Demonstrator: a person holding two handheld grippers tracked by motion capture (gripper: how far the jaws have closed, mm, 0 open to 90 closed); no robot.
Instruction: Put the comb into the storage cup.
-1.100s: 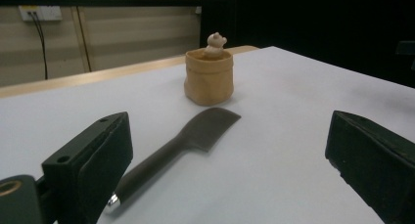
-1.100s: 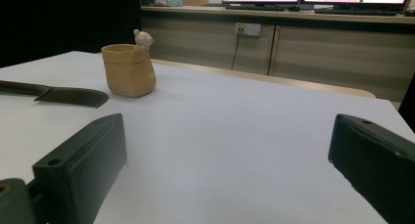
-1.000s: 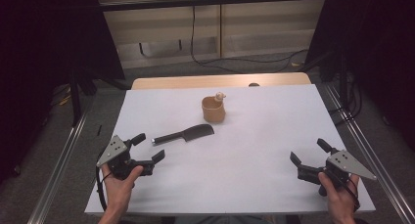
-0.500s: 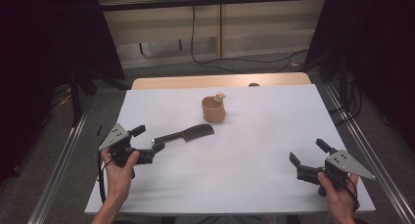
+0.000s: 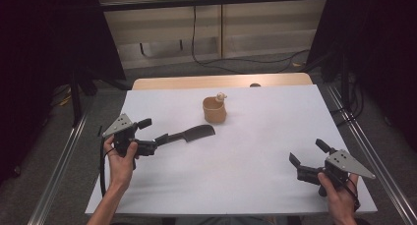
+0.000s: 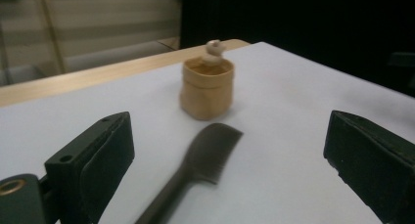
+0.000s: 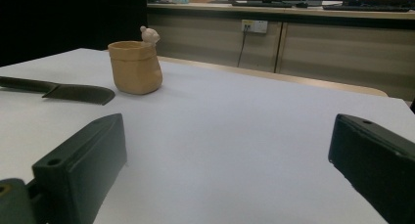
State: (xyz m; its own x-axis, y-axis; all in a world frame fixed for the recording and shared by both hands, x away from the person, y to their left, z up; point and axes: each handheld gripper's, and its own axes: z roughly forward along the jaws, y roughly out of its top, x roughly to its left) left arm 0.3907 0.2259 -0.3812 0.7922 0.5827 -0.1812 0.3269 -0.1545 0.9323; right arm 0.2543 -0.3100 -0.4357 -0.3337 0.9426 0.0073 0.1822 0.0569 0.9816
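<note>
Holding your left tool [image 5: 150,135] at the frame's left, jaws apart around the comb's handle end, contact unclear | comb [image 5: 189,134] lies flat on the white bench [image 5: 255,151], left of centre; tan cup [image 5: 215,110] just above its toothed end | right tool [image 5: 307,158] lower right, jaws apart, empty

Black comb [image 5: 189,134]; tan cup [image 5: 214,110]; white table [image 5: 255,151]; black grippers.
</note>
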